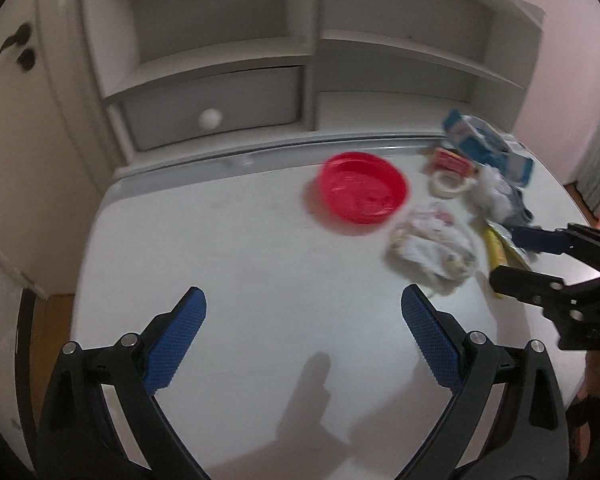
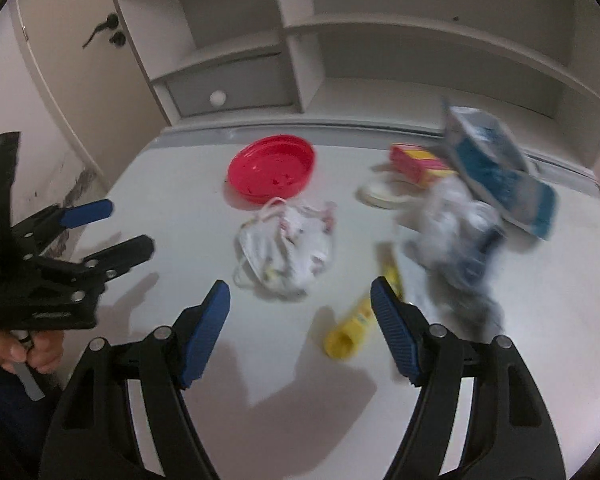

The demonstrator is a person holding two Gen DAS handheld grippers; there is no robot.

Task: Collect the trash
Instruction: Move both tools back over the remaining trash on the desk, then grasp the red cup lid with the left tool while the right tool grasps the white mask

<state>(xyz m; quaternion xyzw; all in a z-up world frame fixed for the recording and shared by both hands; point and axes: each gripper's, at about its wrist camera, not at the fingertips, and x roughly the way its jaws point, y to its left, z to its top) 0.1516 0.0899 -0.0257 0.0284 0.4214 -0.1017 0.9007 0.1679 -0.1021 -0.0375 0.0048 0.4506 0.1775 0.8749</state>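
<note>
Both tools are released and hold nothing: the left tool (image 1: 303, 322) hangs over bare worktop (image 1: 228, 248) well short of the red plate (image 1: 362, 192), and the right tool (image 2: 300, 314) hovers just short of the trash. Taking the plate as the landmark, the crumpled mask (image 2: 286, 252) lies just in front of it, the yellow tube (image 2: 360, 320) sits nearer still and to the right, and a tape roll (image 2: 384, 196), a red-and-yellow box (image 2: 418, 162), a blue packet (image 2: 500, 168) and a blurred wad of wrappers (image 2: 456, 236) are heaped to its right. The likely trouble is the tube: it touches the right tool's right finger, so a closing move aimed at the mask could nudge it and roll it toward the worktop's edge. The mask's loose ear loops may also snag and drag neighbours along. Motion blur over the heap suggests fast movement, which makes a clean pick harder. The right view shows the whole tube and the hand (image 2: 24, 350) squeezing the left tool's handle; the left view mostly hides the tube behind the right tool but shows a door and floor left of the plate.
</note>
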